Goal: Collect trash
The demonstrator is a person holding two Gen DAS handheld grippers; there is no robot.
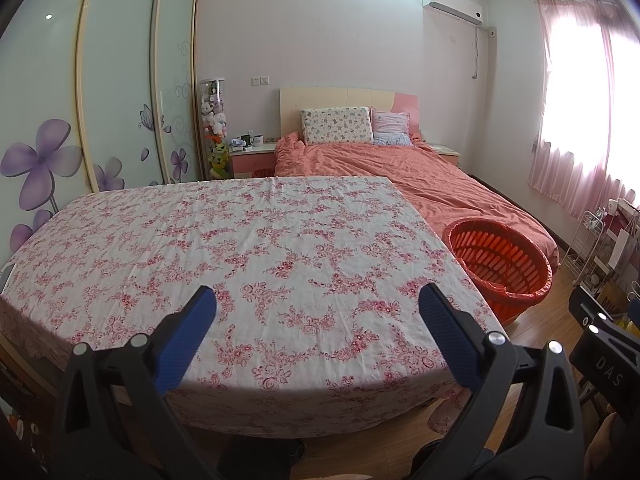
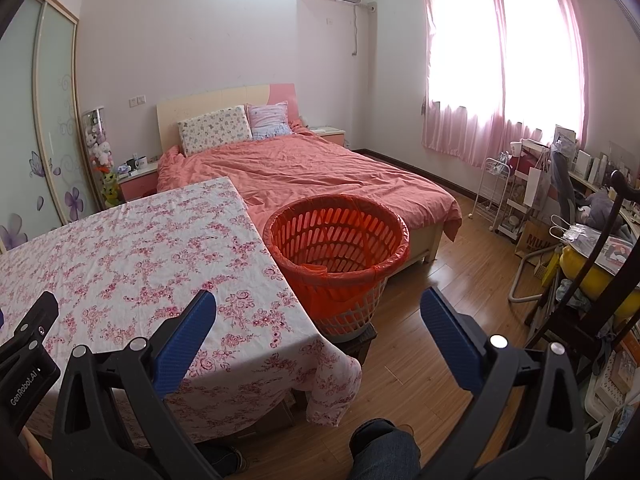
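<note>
Holding both grippers, left (image 1: 318, 306) and right (image 2: 319, 308), with jaws spread and nothing between them, you face the basket (image 2: 340, 240), bag-lined, ahead of the right one.

"DAS" in pale letters on the black body of the right gripper (image 1: 608, 364); "GenRobot.AI" on the left gripper (image 2: 24, 384); "MUJ" partly visible on a brown paper bag (image 2: 534, 240).

Basket (image 2: 338, 246) right of table (image 2: 120, 248) — bed (image 2: 304, 172) behind.
</note>
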